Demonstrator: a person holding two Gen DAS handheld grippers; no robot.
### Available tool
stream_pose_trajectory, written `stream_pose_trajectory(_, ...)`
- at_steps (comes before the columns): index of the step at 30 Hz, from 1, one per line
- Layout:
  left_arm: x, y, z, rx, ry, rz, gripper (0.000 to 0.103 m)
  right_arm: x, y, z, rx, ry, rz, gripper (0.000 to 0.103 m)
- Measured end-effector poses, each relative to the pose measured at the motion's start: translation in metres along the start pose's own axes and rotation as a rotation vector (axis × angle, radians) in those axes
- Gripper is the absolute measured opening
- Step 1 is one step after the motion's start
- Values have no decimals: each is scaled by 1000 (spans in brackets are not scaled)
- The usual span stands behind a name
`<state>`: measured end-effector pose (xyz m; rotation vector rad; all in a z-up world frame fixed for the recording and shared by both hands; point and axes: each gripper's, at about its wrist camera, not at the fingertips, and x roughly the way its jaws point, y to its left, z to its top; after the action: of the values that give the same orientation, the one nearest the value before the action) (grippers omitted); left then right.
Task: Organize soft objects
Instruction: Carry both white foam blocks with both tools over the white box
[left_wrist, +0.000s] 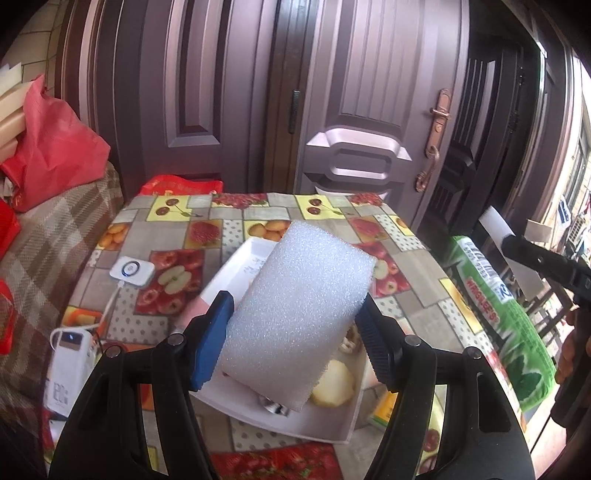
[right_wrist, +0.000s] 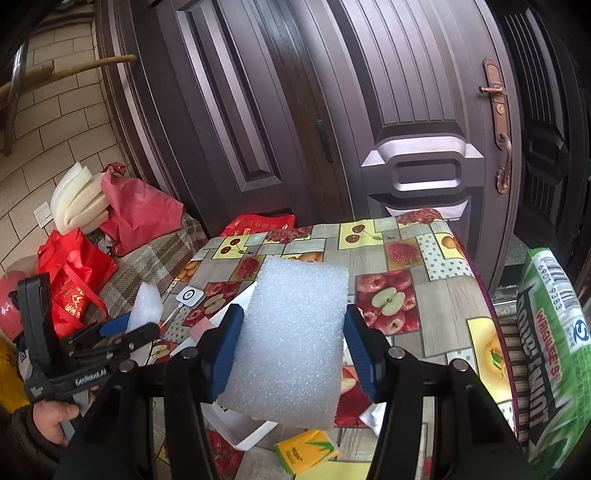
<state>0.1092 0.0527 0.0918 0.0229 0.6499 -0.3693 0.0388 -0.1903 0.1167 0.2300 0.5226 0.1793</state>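
My left gripper (left_wrist: 291, 339) is shut on a white foam block (left_wrist: 299, 314) and holds it tilted above a white box (left_wrist: 240, 266) on the fruit-print table. The box holds a pale round piece (left_wrist: 336, 384) and other small things, partly hidden by the foam. My right gripper (right_wrist: 291, 347) is shut on a second white foam block (right_wrist: 291, 339) above the table. The left gripper with its foam (right_wrist: 146, 302) shows at the left of the right wrist view. The right gripper's foam (left_wrist: 496, 225) shows at the right edge of the left wrist view.
A green Wrigley's pillow (left_wrist: 498, 306) lies at the table's right edge. A white power bank (left_wrist: 68, 365) and a small white device (left_wrist: 131, 271) lie at the left. Red bags (right_wrist: 77, 273) and foam sheets sit on a plaid sofa. A yellow-green pack (right_wrist: 306, 452) lies near me. Brown doors stand behind.
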Motion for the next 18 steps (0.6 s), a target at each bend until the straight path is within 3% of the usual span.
stream_pose_trajectory(7, 19, 31, 28, -36, 0, 61, 68, 22, 9, 13, -20, 4, 16, 55)
stream_pose_trajectory(11, 43, 41, 37, -38, 39, 90, 68, 42, 15, 21, -25, 14, 28, 55)
stream_pose_trajectory(18, 95, 43, 32, -31, 131, 118, 68, 103, 17, 17, 13, 128, 45, 55)
